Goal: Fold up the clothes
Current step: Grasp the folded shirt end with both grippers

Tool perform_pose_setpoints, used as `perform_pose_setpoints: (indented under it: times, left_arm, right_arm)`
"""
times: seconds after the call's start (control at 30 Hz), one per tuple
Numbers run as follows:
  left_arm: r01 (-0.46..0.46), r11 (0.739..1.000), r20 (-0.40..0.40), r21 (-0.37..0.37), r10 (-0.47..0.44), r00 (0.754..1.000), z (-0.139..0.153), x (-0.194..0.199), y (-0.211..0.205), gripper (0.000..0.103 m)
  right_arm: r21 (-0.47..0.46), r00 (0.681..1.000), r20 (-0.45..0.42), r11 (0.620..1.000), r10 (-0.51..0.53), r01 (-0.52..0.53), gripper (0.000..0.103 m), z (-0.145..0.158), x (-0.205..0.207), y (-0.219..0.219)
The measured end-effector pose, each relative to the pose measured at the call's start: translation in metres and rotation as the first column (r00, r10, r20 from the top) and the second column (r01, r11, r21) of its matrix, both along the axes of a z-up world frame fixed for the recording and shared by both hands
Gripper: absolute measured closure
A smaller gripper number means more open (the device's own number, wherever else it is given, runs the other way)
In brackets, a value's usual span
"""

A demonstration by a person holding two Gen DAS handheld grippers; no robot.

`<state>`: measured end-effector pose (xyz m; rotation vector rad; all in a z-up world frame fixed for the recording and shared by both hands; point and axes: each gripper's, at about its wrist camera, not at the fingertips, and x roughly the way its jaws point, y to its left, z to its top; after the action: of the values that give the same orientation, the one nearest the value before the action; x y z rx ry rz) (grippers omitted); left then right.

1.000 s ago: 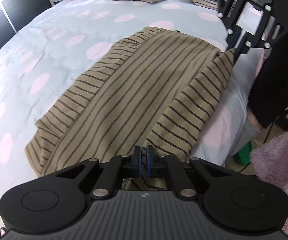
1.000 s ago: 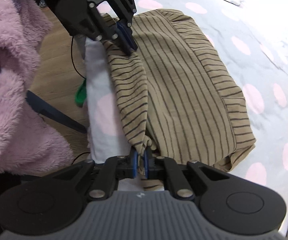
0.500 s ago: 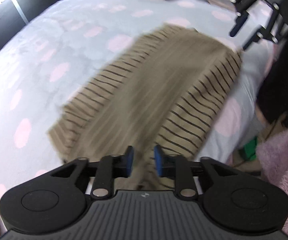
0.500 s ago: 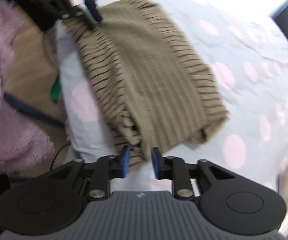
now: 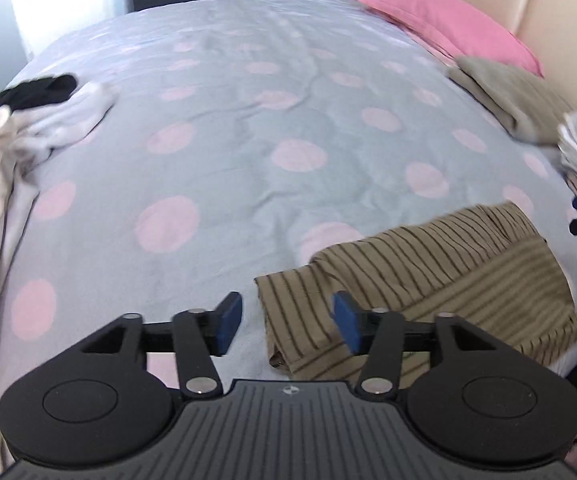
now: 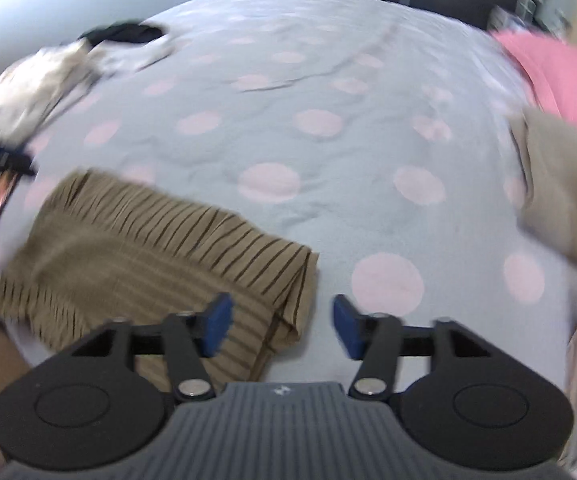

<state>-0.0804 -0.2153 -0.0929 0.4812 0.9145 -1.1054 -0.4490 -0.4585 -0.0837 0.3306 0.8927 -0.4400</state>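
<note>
**Striped garment let go, fold only loosely set**

Left wrist view: the left gripper [image 5: 286, 326] has just been opening; its jaws stand wide with nothing pinched. The striped garment [image 5: 428, 276] lies folded at lower right on the dotted bedspread [image 5: 248, 152]. Its near corner sits between the fingers, so a careless pass could snag it. A pile of unfolded clothes [image 5: 28, 120] waits at left.

Right wrist view: the right gripper [image 6: 282, 326], also just opened, holds nothing. The garment fills lower left; its loose layers may slump. A beige folded piece [image 6: 560, 184] lies at right, well apart
</note>
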Motion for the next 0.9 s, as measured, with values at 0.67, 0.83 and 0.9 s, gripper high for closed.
perform_pose_setpoints:
  times: [0.67,0.83,0.9]
  left_arm:
    - [-0.142,0.988,-0.149,0.067,0.151,0.977,-0.064,0.003,0.007,0.045]
    - [-0.143,0.987,-0.147,0.072,0.153,0.977,-0.065,0.002,0.004,0.045]
    - [-0.144,0.987,-0.147,0.072,0.153,0.977,-0.065,0.002,0.003,0.045]
  right_arm:
    - [0.272,0.971,-0.05,0.932,-0.235,0.239,0.024,-0.079,0.026,-0.02]
    - [0.224,0.976,-0.087,0.951,-0.198,0.213,0.023,-0.088,0.034,-0.009]
    - [0.207,0.976,-0.094,0.955,-0.196,0.212,0.023,-0.089,0.036,-0.006]
